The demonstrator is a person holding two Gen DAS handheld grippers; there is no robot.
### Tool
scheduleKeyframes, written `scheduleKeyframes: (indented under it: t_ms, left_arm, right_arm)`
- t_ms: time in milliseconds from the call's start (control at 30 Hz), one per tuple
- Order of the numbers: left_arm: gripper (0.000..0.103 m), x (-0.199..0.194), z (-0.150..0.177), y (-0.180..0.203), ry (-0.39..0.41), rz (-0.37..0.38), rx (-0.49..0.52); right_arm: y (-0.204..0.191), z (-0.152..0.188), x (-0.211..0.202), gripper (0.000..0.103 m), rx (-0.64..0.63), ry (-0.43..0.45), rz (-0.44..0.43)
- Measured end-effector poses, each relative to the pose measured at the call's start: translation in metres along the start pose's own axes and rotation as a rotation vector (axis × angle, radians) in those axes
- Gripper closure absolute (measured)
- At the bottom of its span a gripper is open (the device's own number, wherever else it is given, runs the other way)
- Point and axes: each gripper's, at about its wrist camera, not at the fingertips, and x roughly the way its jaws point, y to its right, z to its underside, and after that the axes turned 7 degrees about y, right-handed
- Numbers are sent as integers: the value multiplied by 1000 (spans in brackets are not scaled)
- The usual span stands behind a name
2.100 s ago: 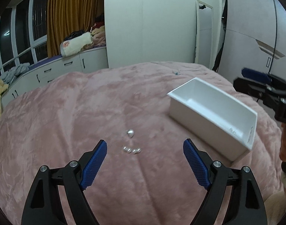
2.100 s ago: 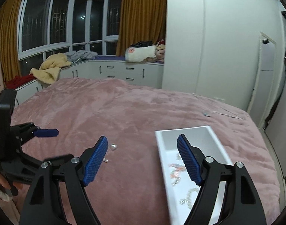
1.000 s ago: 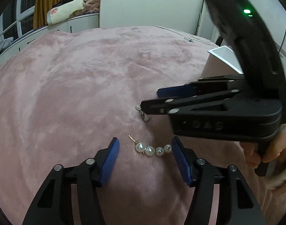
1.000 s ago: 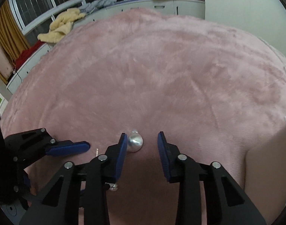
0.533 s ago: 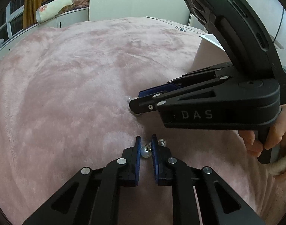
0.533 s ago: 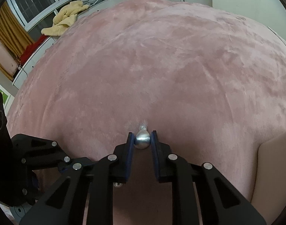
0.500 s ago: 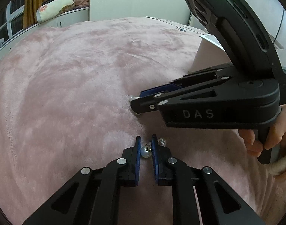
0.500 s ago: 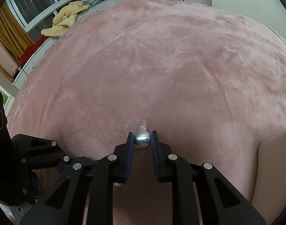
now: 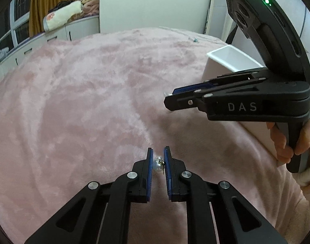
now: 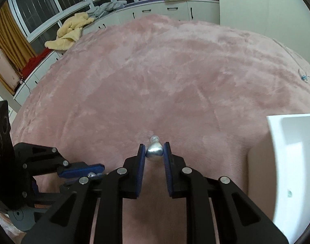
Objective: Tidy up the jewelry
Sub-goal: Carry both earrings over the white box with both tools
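Note:
In the left wrist view my left gripper (image 9: 158, 158) is shut on a pearl earring (image 9: 157, 165), lifted a little off the pink blanket (image 9: 83, 105). The right wrist view has my right gripper (image 10: 154, 152) shut on a silver drop earring (image 10: 154, 152), its small stud end poking out past the pads. The right gripper (image 9: 171, 98) also crosses the left wrist view at the right, held by a hand (image 9: 287, 140). The left gripper (image 10: 81, 169) shows at the lower left of the right wrist view. A white box (image 10: 293, 162) stands at the right, also seen as the white box (image 9: 230, 61).
The pink blanket (image 10: 175, 77) covers the whole bed. A small blue-and-silver trinket (image 10: 303, 76) lies near the far right edge. White cabinets (image 10: 155, 12) with folded bedding and a yellow towel (image 10: 71, 32) run under the windows.
Both grippers closed on their earrings about half a second ago and have since risen off the blanket. The right gripper has shifted to the right, toward the white box.

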Motion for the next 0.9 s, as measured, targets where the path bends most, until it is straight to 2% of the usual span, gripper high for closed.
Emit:
scheduleKeyframes:
  t_ms: [367,667,900]
  left_arm:
    - [87,-68,-37,37,113,-25,62]
    - [87,-131,-68,104,242,-19,142]
    - [87,-157,-90,160,323,6,178]
  right_arm:
    - [-2,-1,-100,84,-12,120,59]
    - [2,15,-207,84,-9,272,125]
    - [20,39,-270,84,22,331,199]
